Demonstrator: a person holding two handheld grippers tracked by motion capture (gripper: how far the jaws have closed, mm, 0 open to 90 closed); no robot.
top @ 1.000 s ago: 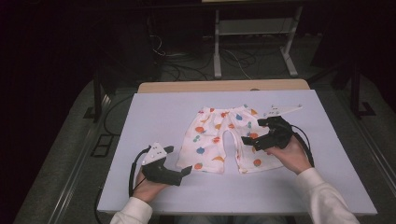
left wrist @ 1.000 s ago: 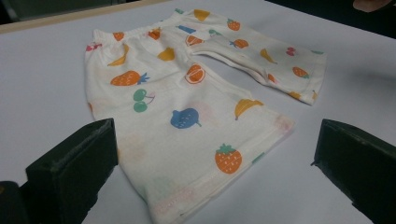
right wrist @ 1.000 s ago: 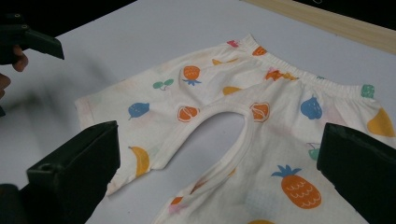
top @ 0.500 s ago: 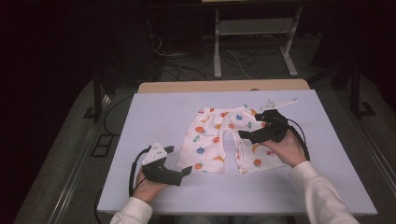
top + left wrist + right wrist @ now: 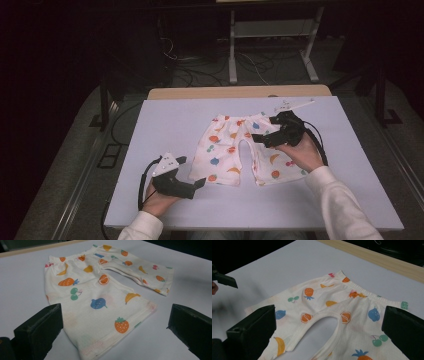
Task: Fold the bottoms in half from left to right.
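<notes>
A pair of small white shorts (image 5: 235, 150) printed with coloured fruit lies flat on the pale table (image 5: 160, 125), waistband toward the far side. My left gripper (image 5: 193, 172) rests on the table at the hem of the shorts' left leg, jaws wide open. In the left gripper view that hem (image 5: 105, 340) lies between the open jaws of the left gripper (image 5: 115, 330). My right gripper (image 5: 263, 130) hovers over the right leg near the waistband, open and holding nothing. In the right gripper view the shorts' crotch (image 5: 324, 325) sits between the right gripper (image 5: 328, 332) jaws.
A wooden strip (image 5: 235, 92) runs along the table's far edge. Beyond it stand a metal stand (image 5: 270, 45) and loose cables on a dark floor. Bare table surface lies to the left and right of the shorts. The left gripper's tip (image 5: 224, 278) shows far off in the right gripper view.
My right gripper has moved a little away from me and leftward over the right leg, toward the waistband. The left gripper and the shorts have stayed in place.
</notes>
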